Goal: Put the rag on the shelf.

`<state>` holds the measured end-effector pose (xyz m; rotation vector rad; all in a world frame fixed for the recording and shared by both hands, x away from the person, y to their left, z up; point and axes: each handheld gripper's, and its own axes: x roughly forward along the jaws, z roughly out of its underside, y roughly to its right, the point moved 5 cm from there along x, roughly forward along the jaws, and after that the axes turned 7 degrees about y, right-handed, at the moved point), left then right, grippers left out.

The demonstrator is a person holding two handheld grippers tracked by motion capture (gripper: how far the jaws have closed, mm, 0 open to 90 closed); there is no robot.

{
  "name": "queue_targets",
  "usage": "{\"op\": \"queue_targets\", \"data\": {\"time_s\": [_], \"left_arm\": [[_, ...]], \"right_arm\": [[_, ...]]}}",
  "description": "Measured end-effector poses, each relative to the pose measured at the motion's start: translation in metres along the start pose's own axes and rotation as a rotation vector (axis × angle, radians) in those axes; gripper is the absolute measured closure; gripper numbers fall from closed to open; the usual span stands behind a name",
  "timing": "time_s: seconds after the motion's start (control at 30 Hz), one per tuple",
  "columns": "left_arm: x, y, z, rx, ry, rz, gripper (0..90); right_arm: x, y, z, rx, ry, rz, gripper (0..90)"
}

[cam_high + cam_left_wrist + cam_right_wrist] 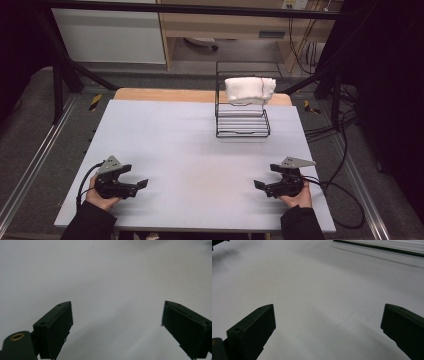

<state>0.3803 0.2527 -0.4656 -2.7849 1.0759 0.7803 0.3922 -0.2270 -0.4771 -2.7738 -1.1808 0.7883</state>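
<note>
From above, my left gripper [141, 184] and right gripper [259, 185] rest low on the tabletop [190, 145], well apart from the white towel [249, 90] on the wire rack [242, 127].

In the left gripper view my jaws are spread, empty.

In the right gripper view they are spread too; reaching carelessly, I could snag the rack's wires and tip it.

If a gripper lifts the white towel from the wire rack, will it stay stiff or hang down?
The white towel looks soft and folded, so it would probably droop and unfold. It seems light, and it may snag on the wire rack.
</note>
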Motion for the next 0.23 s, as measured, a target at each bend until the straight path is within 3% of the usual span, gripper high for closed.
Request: {"op": "queue_targets", "data": {"time_s": [0.23], "left_arm": [[0.0011, 0.0000, 0.0019, -0.001, -0.010, 0.004, 9.9]], "right_arm": [[0.0004, -0.0001, 0.0011, -0.004, -0.002, -0.001, 0.5]]}}
